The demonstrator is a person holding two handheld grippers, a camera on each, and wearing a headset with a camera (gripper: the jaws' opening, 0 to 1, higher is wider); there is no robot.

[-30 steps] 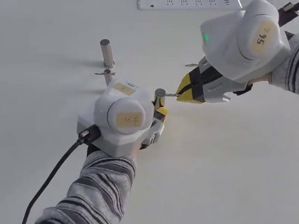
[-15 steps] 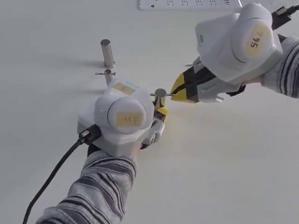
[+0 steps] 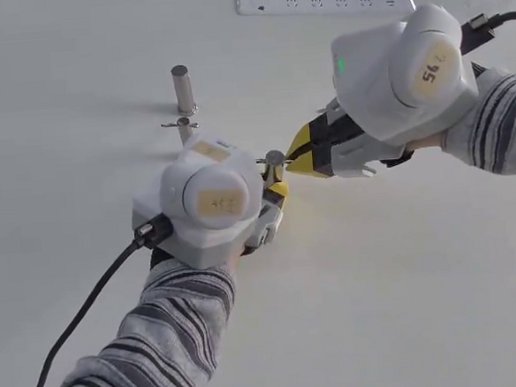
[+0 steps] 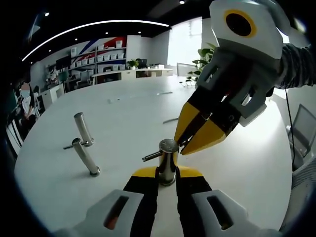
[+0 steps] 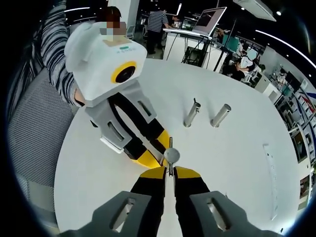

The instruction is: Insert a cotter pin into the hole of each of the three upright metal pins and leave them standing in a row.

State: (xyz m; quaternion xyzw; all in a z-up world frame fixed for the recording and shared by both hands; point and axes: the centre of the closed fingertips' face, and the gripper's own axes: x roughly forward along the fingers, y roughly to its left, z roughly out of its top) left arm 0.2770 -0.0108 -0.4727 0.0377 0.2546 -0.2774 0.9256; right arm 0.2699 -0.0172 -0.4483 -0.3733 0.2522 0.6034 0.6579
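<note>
Steel near pin (image 4: 168, 159): a short polished cylinder with a small foot flange. It stands upright on the white tabletop (image 3: 406, 281), just at 11 o'clock of centre in the head view. It looks dense for its size, rigid and slick, so a push near its top would likely tip it or make it skate unless it is braced.
Left gripper (image 3: 273, 192): reaches in from 7 o'clock. Its jaws are clamped on the near pin's lower shaft, a low hold that should resist a sideways shove.
Cotter pin (image 4: 152, 156): thin wire lying crosswise through the hole just under the near pin's head. Its tip sticks out on the 9 o'clock side in the left gripper view. It is probably light, springy and easily bent, so it is best held close to its head end and driven straight along the hole.
Right gripper (image 5: 169, 174): comes in from 3 o'clock in the head view. Its jaws are pinched together on the cotter pin's head end, with the tips almost against the near pin.
Middle pin (image 3: 185, 132): near, at 10 o'clock of the near pin. It stands upright with a fitted cotter (image 3: 181, 124) across its top.
Far pin (image 3: 182, 90): beyond the middle pin, at 11 o'clock. It stands upright, its top bare of any wire.
Power strip (image 3: 324, 3): at 12 o'clock, well apart from the work.
</note>
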